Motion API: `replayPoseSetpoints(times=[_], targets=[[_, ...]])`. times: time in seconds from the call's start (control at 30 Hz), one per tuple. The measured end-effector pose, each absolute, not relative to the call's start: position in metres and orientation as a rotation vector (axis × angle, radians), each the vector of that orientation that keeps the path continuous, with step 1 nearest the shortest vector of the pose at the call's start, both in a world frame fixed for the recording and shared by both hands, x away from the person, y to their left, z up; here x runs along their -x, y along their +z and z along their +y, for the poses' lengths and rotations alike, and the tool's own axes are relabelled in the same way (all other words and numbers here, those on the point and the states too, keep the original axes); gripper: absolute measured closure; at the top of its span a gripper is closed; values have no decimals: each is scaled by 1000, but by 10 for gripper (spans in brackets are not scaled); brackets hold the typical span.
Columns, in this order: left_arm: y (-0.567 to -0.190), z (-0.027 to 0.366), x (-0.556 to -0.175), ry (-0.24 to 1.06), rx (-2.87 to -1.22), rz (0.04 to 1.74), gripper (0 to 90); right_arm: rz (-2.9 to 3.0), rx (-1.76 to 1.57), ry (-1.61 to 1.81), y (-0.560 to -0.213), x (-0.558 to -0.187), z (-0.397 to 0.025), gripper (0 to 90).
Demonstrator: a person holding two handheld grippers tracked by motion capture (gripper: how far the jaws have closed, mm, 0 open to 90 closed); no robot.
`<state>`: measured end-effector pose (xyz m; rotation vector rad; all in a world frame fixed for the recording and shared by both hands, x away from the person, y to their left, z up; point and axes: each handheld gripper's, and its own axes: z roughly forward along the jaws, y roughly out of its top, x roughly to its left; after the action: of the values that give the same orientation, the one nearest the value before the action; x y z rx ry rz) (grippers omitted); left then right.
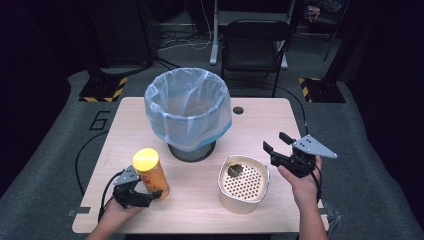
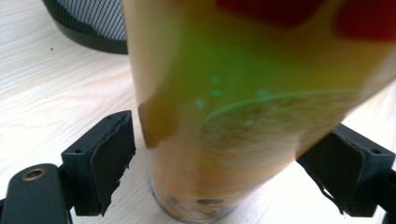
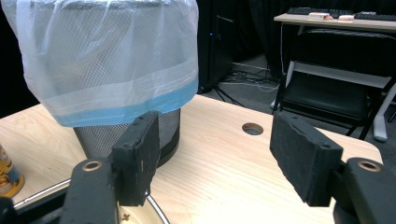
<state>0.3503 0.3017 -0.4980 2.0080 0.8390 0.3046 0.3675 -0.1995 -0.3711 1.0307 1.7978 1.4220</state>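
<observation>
A tall chip can (image 1: 150,172) with a yellow lid stands slightly tilted on the table's front left. My left gripper (image 1: 152,196) is open around its lower part. In the left gripper view the can (image 2: 243,93) fills the space between the pads, with a thin gap at the left pad (image 2: 112,158). My right gripper (image 1: 274,141) is held open above the table's right side, nothing between its jaws. In the right gripper view it (image 3: 215,154) faces a mesh waste basket (image 3: 107,60) lined with a clear bag.
The lined basket (image 1: 187,107) stands mid-table. A beige round container (image 1: 244,200) with a perforated insert and a small dark object (image 1: 235,170) sits just left of my right gripper. A cable hole (image 1: 238,110) is behind it. A chair (image 1: 252,45) stands beyond the table.
</observation>
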Motion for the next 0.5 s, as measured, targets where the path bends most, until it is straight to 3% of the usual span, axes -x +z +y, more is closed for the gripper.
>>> replayPoseSetpoints(times=[0.5], targets=[[-508, 291, -354, 353, -2082, 832, 148, 1783, -1047, 1432, -372, -368, -202, 331]])
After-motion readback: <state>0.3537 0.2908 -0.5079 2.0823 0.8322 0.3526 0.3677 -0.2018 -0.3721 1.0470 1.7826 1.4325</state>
